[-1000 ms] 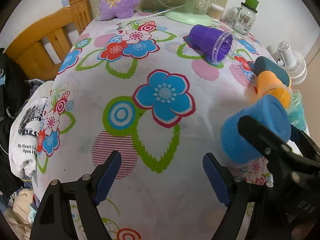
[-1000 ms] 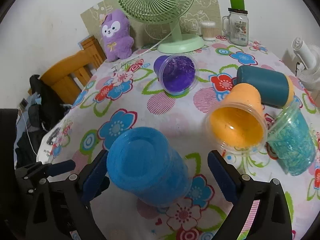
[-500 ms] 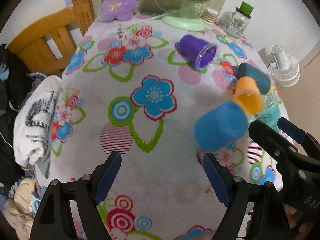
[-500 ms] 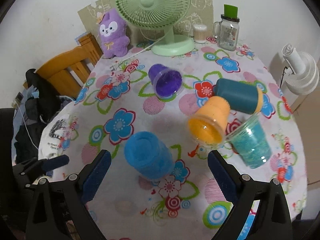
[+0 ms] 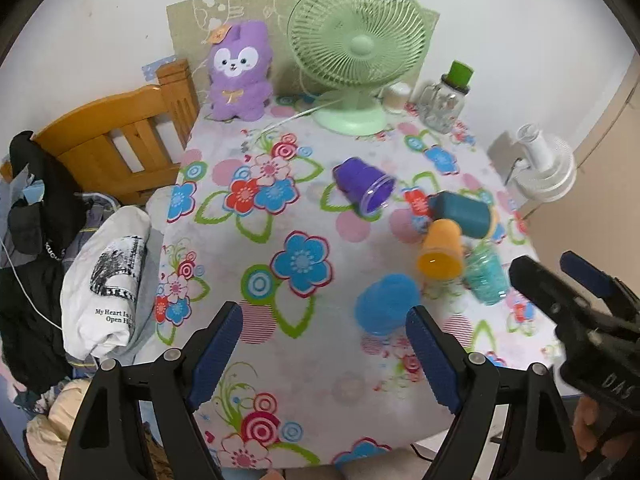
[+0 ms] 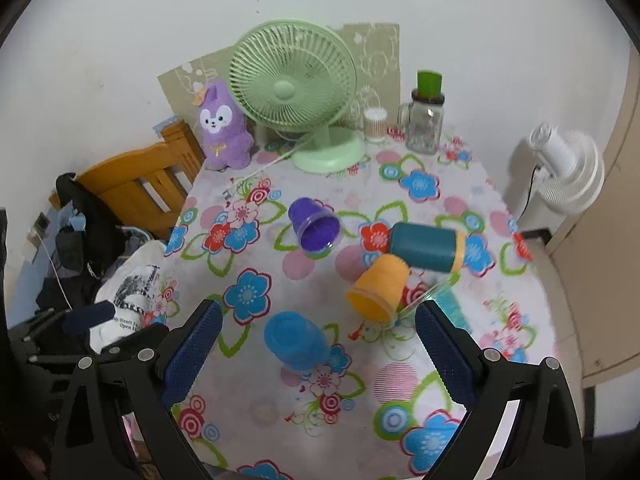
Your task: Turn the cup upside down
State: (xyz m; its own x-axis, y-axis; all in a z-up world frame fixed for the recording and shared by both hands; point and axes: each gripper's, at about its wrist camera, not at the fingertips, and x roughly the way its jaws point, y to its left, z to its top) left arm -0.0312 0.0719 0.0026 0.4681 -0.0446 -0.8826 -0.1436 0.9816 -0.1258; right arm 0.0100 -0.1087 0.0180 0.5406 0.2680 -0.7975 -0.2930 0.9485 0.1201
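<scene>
Now the blue cup [image 6: 295, 343] stands mouth-down near the table's [image 6: 400, 420] front edge, so the flip looks done. Left gripper [image 5: 324, 344] and right gripper [image 6: 320, 340] both spread, holding nothing, hanging above the table. Other cups lie sideways toward the right edge.

Five cups [image 6: 295, 340], two fans [image 6: 294, 88], one plush toy [image 6: 222, 128], one jar [image 6: 425, 124].

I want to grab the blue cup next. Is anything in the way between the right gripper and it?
Nothing visible blocks it. The blue cup stands alone on the tablecloth, just ahead of the open right hand-held gripper. The orange cup lies off to the right, apart from it.
</scene>
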